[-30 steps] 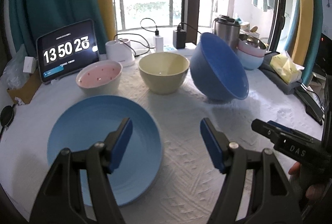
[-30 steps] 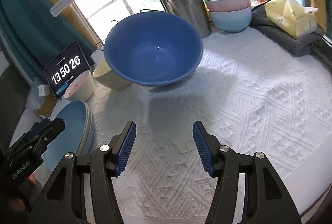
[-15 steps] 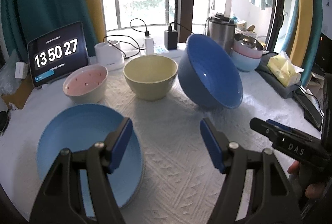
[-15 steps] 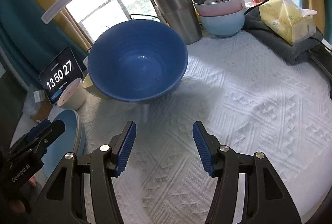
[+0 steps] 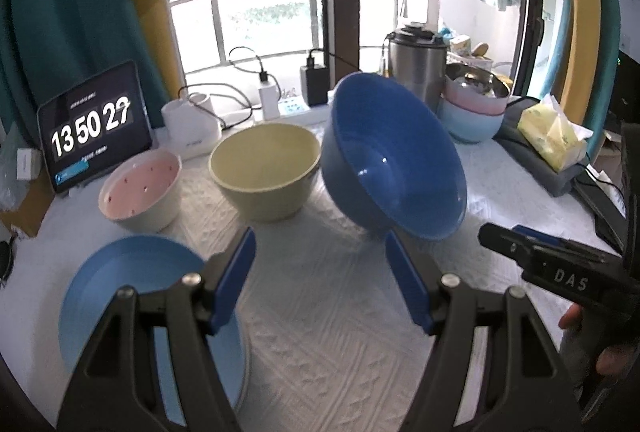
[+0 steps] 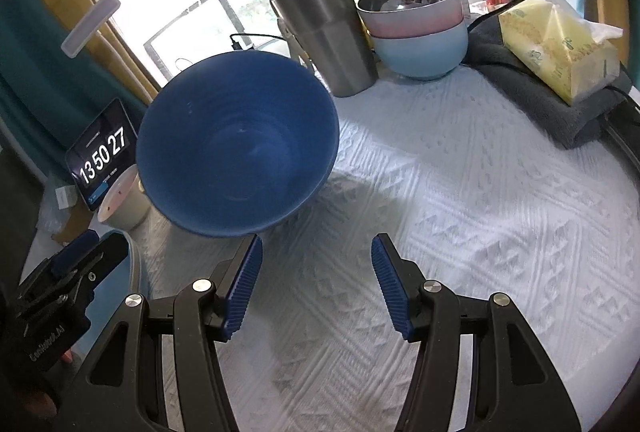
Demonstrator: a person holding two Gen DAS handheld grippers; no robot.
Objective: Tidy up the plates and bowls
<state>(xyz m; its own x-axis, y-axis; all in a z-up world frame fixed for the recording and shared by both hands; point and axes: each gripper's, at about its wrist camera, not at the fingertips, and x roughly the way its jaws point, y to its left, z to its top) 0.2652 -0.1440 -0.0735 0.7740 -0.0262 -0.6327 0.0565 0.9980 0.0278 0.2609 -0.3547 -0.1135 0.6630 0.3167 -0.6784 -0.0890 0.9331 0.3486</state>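
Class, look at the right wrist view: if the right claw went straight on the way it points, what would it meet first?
Probably the white textured cloth, since the right claw angles downward; the tilted dark blue bowl lies left of that line.

big blue bowl (image 5: 394, 159): tipped on its side, open side facing right, middle of the white cloth | yellow bowl (image 5: 265, 171): upright, just left of it | pink bowl with dots (image 5: 141, 189): upright, further left | light blue plate (image 5: 132, 284): flat, near left | pink bowl stacked in light blue bowl (image 5: 472, 111): far right
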